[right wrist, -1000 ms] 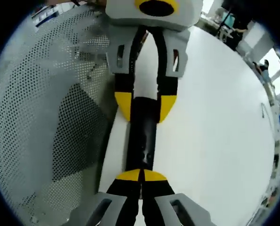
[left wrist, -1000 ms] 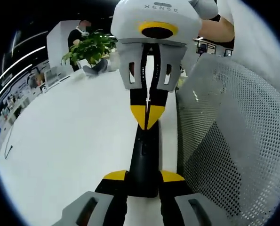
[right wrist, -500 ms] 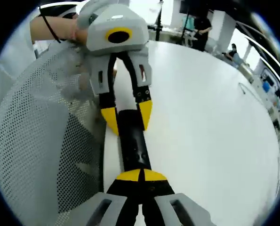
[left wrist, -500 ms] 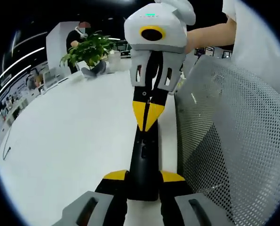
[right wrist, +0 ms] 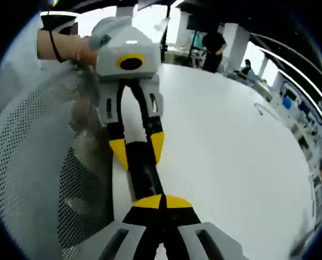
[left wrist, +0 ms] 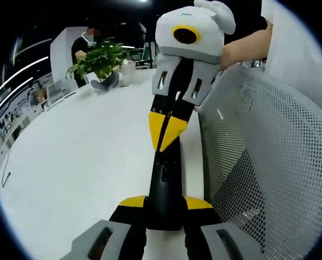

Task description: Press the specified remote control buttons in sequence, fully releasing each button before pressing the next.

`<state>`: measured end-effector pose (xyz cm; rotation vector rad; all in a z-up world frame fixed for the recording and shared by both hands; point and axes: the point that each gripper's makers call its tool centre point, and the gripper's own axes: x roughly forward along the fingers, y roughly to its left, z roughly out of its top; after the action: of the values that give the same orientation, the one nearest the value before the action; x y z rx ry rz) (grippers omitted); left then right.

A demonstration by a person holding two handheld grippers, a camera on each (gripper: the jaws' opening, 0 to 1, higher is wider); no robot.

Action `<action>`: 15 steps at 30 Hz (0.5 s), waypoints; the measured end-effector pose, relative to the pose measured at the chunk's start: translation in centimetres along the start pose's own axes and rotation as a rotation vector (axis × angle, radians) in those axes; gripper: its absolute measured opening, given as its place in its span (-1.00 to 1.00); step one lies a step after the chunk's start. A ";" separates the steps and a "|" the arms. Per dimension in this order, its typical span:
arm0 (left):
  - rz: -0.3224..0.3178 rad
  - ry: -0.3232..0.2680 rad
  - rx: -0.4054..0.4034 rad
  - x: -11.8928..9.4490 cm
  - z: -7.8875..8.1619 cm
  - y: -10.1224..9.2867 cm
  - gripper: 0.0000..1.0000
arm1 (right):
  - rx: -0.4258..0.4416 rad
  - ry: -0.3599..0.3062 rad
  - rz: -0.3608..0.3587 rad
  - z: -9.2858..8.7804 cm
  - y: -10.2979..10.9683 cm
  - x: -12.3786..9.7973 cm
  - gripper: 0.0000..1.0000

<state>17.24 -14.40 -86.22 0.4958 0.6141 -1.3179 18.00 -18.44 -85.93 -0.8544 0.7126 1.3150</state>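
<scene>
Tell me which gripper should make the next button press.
Right. The right gripper is shut to a point with its tips over the button face of the remote, so it looks free to press. The left gripper is clamped around the remote's end, steadying it.

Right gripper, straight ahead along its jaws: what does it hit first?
The black remote, which its shut tips already seem to touch. Beyond that, the left gripper clamped on the remote's far end.

Both views close, low over white table (left wrist: 69, 162), facing each other along shared black remote (left wrist: 165, 184)
</scene>
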 end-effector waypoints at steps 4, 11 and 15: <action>0.000 0.000 0.002 0.0 0.0 0.0 -0.51 | -0.003 -0.012 -0.017 0.1 -0.2 -0.2 -1.00; 0.003 -0.001 -0.003 0.0 0.0 0.0 -0.51 | -0.019 0.062 0.034 0.1 -0.2 0.0 -1.00; 0.004 -0.005 -0.001 0.0 0.0 0.0 -0.51 | -0.131 0.155 0.055 0.0 -0.3 0.2 -1.00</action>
<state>17.24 -14.44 -86.19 0.4926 0.6088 -1.3148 18.29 -18.33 -86.04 -1.0578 0.7817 1.3664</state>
